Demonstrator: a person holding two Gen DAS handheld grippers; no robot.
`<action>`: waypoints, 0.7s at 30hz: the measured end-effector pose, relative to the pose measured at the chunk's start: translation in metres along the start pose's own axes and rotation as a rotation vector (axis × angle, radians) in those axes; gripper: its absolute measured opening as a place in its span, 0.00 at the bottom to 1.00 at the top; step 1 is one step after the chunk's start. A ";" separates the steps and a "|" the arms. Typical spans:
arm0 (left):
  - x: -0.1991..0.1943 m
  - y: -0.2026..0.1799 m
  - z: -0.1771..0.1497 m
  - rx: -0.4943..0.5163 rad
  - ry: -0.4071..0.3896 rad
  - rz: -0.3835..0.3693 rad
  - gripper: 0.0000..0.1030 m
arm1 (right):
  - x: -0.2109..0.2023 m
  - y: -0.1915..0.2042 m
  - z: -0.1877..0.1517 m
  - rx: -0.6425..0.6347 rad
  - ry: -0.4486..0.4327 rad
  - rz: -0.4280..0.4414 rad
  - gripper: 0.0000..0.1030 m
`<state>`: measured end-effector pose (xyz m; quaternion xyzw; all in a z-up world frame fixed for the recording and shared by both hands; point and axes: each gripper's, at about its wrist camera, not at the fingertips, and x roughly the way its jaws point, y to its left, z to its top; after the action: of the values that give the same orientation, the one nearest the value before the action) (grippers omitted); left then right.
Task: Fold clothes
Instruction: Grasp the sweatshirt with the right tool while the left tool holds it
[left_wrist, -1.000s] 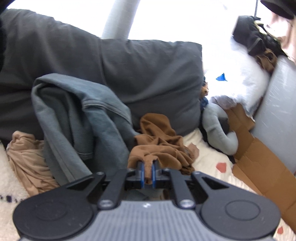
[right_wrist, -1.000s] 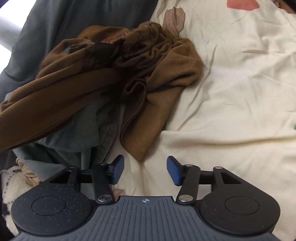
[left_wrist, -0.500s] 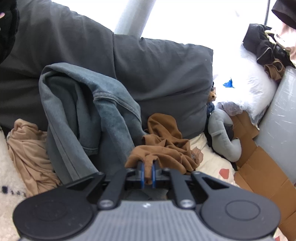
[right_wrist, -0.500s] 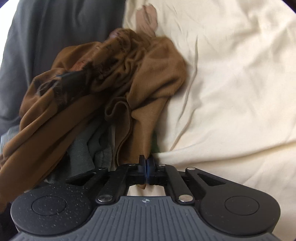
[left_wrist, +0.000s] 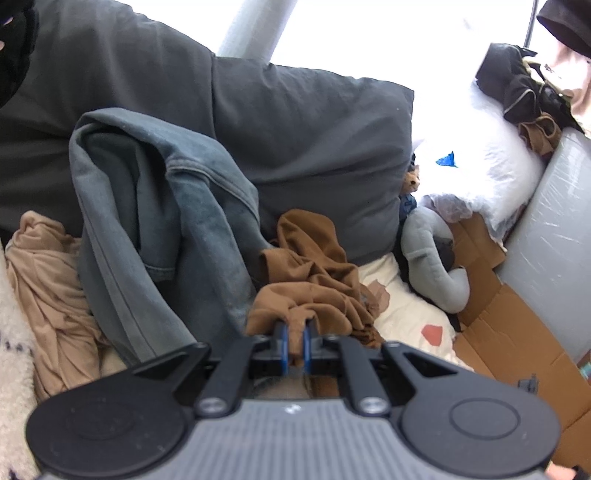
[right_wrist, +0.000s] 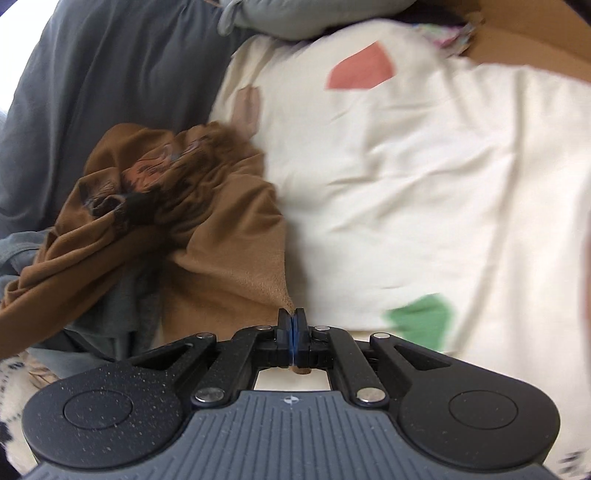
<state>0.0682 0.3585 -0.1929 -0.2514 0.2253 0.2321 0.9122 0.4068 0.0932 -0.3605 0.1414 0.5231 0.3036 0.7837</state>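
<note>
Brown shirt (left_wrist: 314, 291) is pinched at two spots, my left gripper (left_wrist: 294, 345) and right gripper (right_wrist: 291, 321) both clenched on its fabric, so I can spread it over the cream bedsheet (right_wrist: 424, 184).

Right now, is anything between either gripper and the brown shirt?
No. The left gripper and the right gripper are each already shut on the brown shirt. Part of it lies on the grey jeans.

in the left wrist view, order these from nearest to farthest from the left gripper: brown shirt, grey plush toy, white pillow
1. brown shirt: clamped in the left gripper's jaws, centre.
2. grey plush toy: farther back, to the right.
3. white pillow: farthest, upper right.
</note>
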 end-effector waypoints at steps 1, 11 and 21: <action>-0.001 -0.002 -0.001 0.003 0.002 -0.002 0.07 | -0.009 -0.005 0.000 -0.016 -0.004 -0.019 0.00; -0.016 -0.019 -0.002 0.043 0.017 -0.030 0.07 | -0.079 -0.060 0.027 -0.122 -0.060 -0.231 0.00; -0.026 -0.037 -0.017 0.069 0.105 -0.082 0.07 | -0.150 -0.124 0.052 -0.159 -0.103 -0.393 0.00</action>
<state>0.0621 0.3126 -0.1790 -0.2406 0.2704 0.1731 0.9160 0.4545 -0.0914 -0.2954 -0.0100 0.4744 0.1778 0.8621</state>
